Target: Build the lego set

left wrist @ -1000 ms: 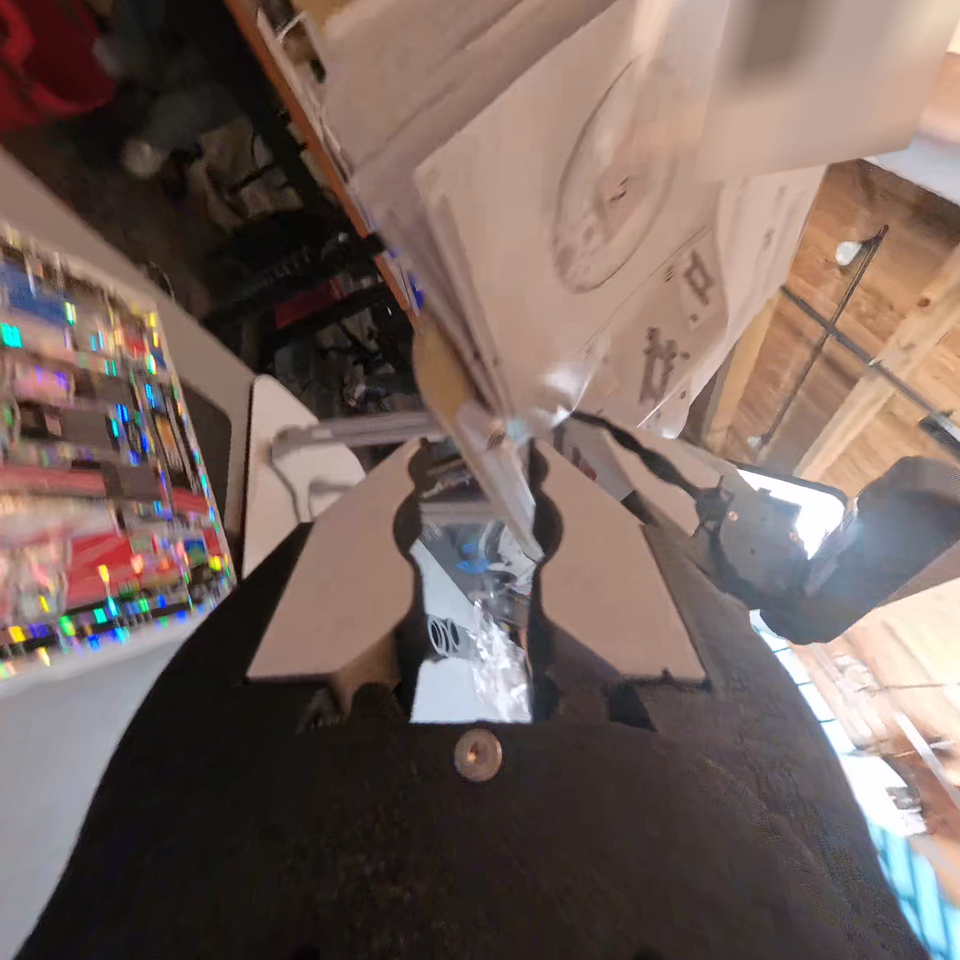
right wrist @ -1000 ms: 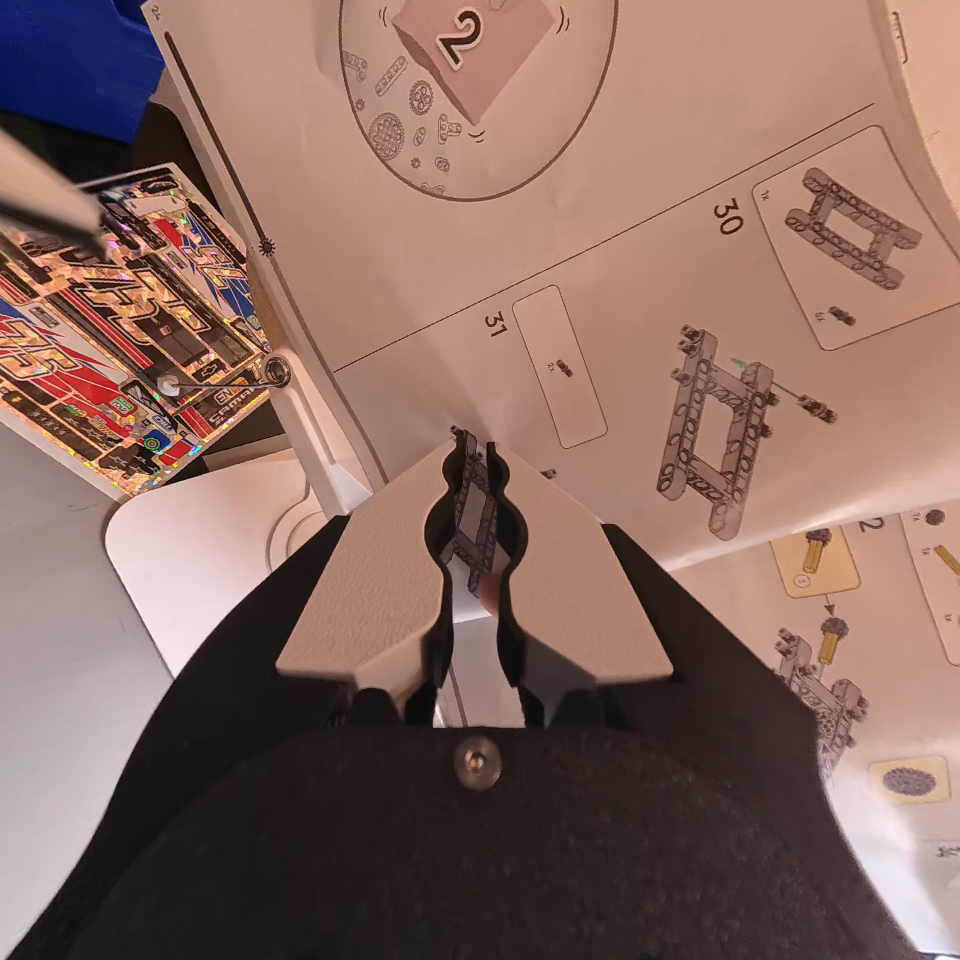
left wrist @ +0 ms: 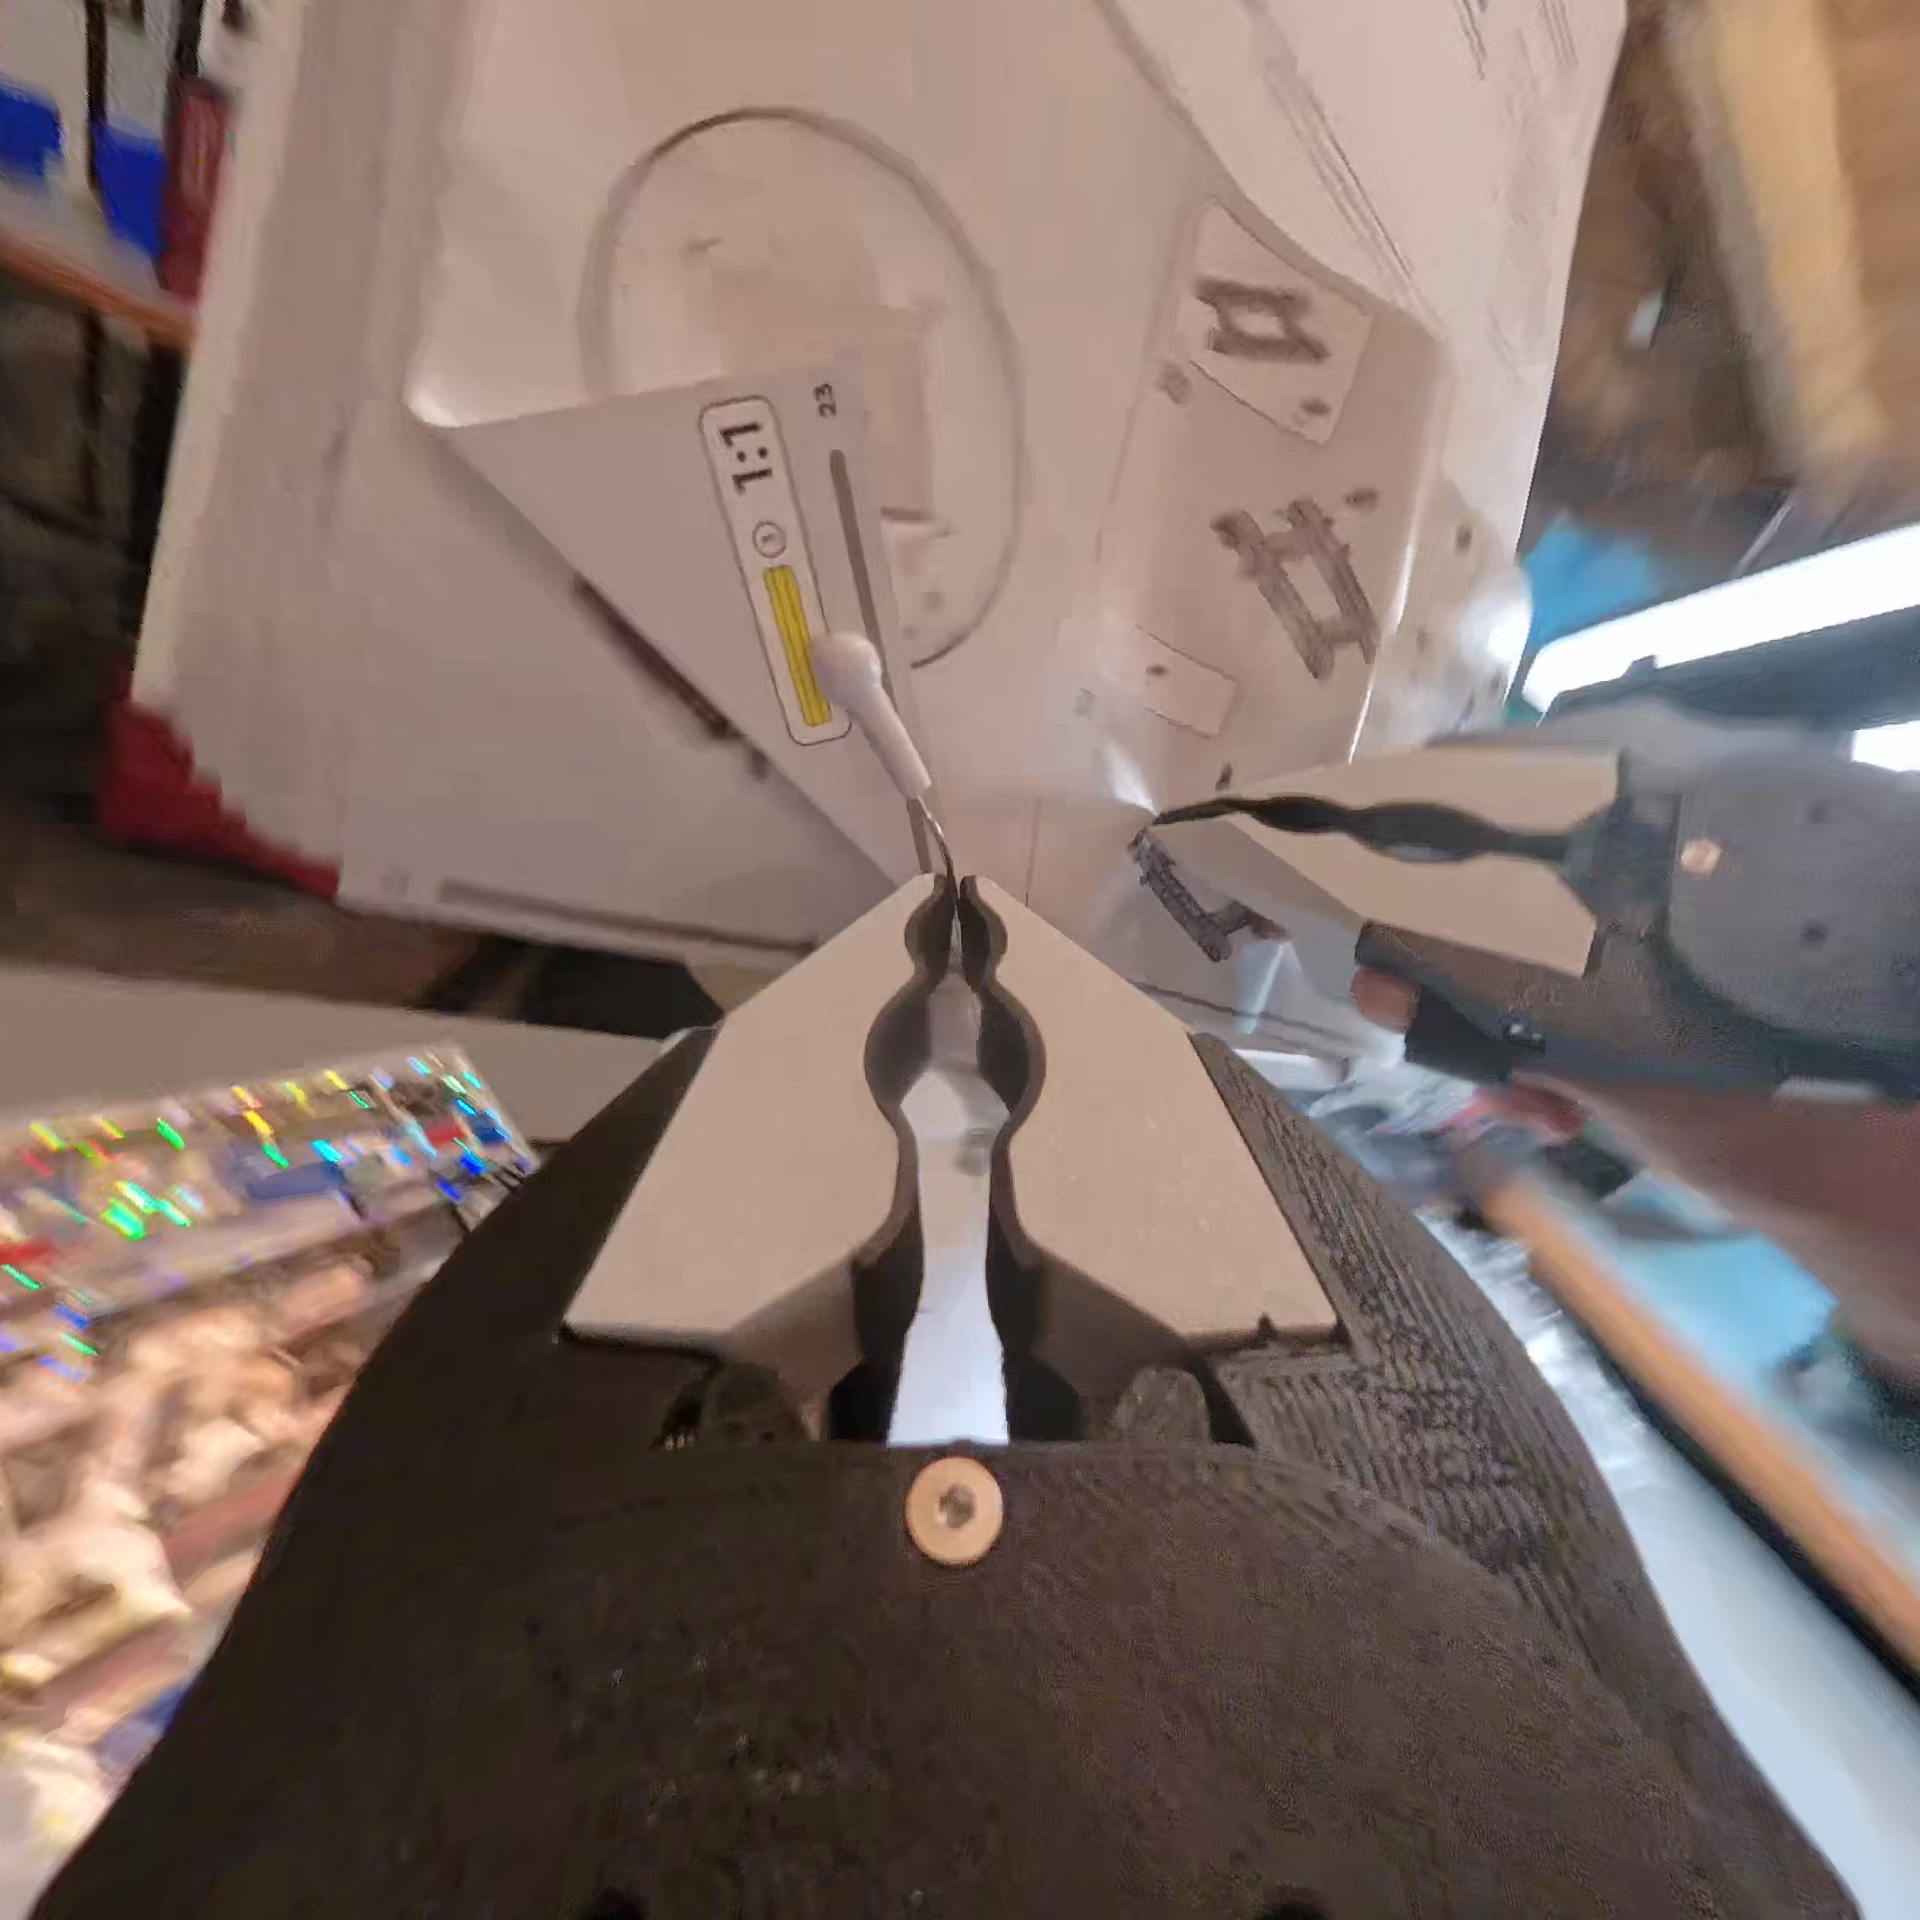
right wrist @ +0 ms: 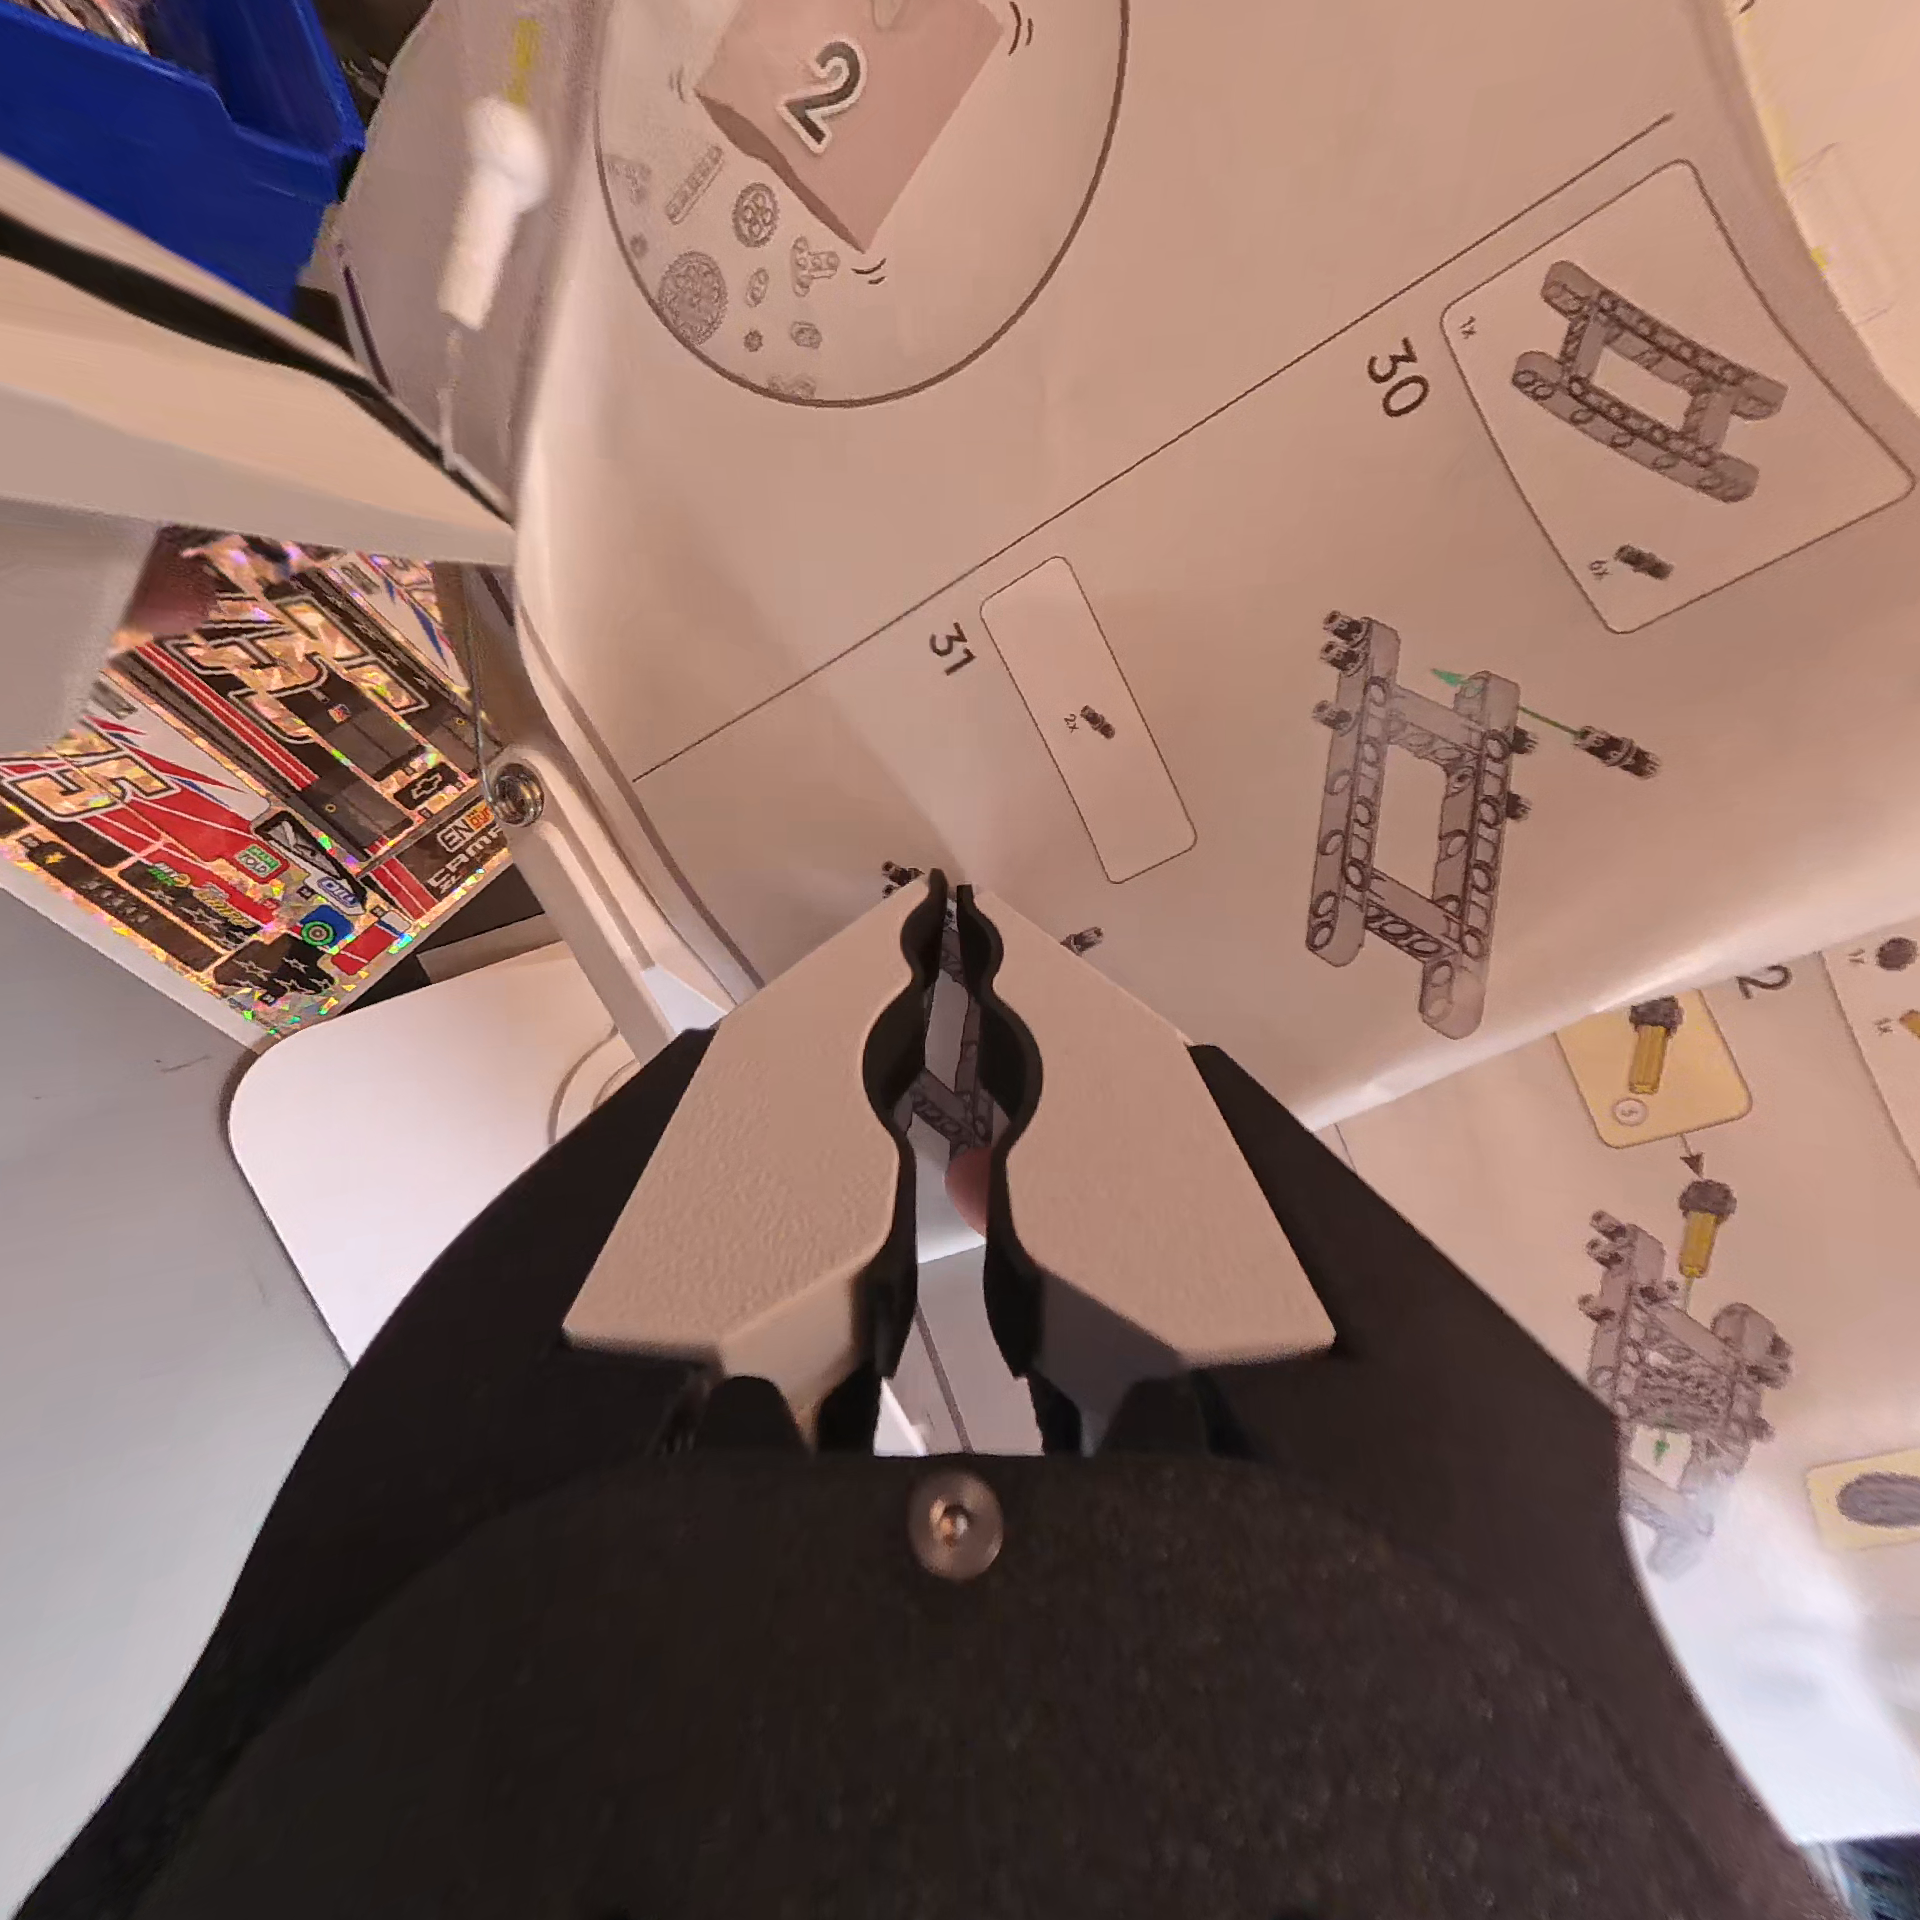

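The left claw [left wrist: 956, 883], formerly clamped on booklet pages, is now closed on the stand's wire page clip [left wrist: 883, 717] at 12 o'clock; the right claw [right wrist: 951, 888] stays clamped on the instruction booklet [right wrist: 1247, 520] page, judged ready for pinning.

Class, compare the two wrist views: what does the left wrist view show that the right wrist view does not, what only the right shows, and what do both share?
Only the left wrist view shows the right gripper from the side, shut on a page of the instruction booklet, and the left gripper shut on a thin wire page clip.

Only the right wrist view shows a blue bin and the stand's white base.

Both show the booklet and the holographic sticker sheet.
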Available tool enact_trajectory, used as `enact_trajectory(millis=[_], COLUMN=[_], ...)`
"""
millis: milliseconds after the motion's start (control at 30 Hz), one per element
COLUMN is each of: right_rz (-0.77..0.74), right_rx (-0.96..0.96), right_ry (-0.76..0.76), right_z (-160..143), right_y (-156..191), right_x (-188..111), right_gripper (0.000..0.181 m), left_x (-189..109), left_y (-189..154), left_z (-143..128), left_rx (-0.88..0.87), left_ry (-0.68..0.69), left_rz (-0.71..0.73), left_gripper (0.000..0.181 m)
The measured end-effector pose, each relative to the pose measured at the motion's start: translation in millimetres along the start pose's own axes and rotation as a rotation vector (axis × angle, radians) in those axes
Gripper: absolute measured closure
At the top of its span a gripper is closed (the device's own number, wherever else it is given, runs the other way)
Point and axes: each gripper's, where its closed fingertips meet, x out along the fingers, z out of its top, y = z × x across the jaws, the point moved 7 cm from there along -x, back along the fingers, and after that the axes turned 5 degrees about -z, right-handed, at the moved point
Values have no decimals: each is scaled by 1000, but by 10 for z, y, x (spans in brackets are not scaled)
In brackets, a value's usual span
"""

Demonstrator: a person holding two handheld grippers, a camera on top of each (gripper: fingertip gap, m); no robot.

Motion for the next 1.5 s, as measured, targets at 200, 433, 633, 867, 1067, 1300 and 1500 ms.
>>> enact_trajectory(millis=[200, 433, 633, 867, 1067, 1300, 1500], right_rz=[-14, -12, 0, 65, 13, 27, 12], right_rx=[4, 12, 34, 164, 394, 523, 450], right_ry=[12, 21, 11, -49, -187, -43, -9], right_z=[6, 8, 16, -89, -717, -1813, -1932], right_y=[10, 16, 24, -11, -127, 95, 247], right_x=[4, 3, 6, -205, -851, -943, -748], right_gripper=[181, 178, 178, 163, 155, 144, 138], left_x=[-202, -118, 311, 453, 410, 411, 385], left_y=[194, 34, -333, -412, -418, -384, -357], left_z=[-370, -181, -3, -83, -83, -71, -81], left_rx=[-423, -75, 468, 722, 821, 760, 644], left_ry=[-222, -158, 194, 377, 421, 406, 352], left_rz=[-72, 22, -37, -82, -65, 3, 6], left_gripper=[181, 181, 181, 181, 178, 181, 181])
